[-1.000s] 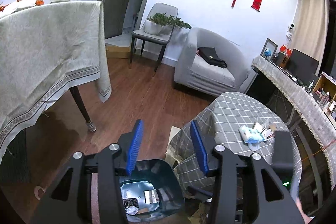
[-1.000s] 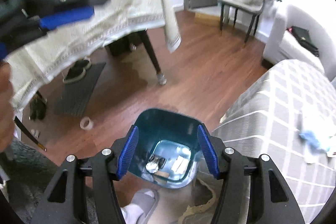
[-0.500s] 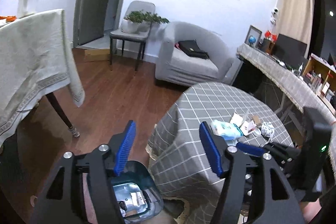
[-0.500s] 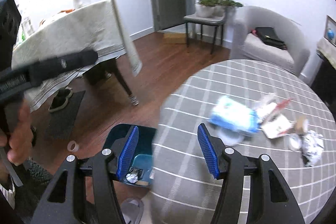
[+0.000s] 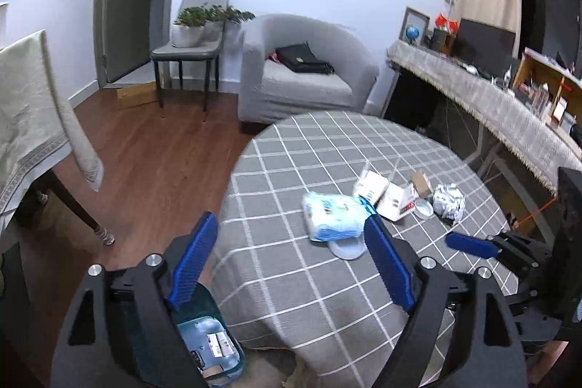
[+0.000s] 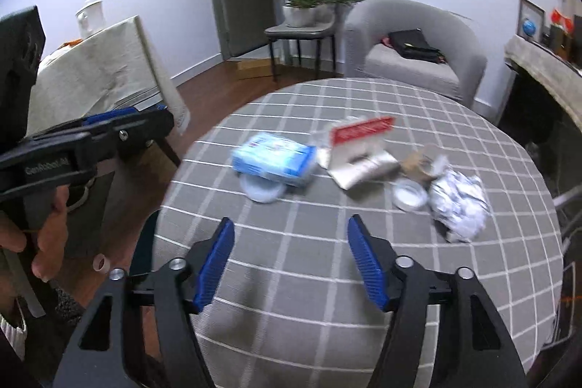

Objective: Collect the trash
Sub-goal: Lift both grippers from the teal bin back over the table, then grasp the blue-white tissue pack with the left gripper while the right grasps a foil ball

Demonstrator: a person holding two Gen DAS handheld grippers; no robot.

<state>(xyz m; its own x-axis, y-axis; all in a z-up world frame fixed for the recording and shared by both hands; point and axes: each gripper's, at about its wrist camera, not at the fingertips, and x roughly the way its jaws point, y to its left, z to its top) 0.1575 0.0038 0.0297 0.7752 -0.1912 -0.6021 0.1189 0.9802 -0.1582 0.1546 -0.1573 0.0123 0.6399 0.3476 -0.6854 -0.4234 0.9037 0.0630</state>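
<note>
Trash lies on the round table with a grey checked cloth (image 5: 291,279) (image 6: 291,315): a blue tissue pack (image 5: 334,215) (image 6: 272,160) on a clear lid (image 5: 347,248), a red-and-white carton (image 6: 360,148) (image 5: 385,195), a small brown box (image 5: 420,182), a round lid (image 6: 409,195) and crumpled foil (image 6: 460,200) (image 5: 449,200). A teal bin (image 5: 207,348) with scraps inside stands on the floor at the table's left. My left gripper (image 5: 291,260) is open and empty over the table's near edge. My right gripper (image 6: 291,260) is open and empty, short of the trash.
A dining table with a beige cloth (image 5: 32,119) stands to the left. A grey armchair (image 5: 305,71) and a chair with a plant (image 5: 192,46) stand behind. A long desk (image 5: 491,100) runs along the right. A tape roll (image 6: 100,262) lies on the floor.
Both grippers swung from above the bin to the right and up over the checked table. The trash pile is now in front of them. Both stay open and empty.
</note>
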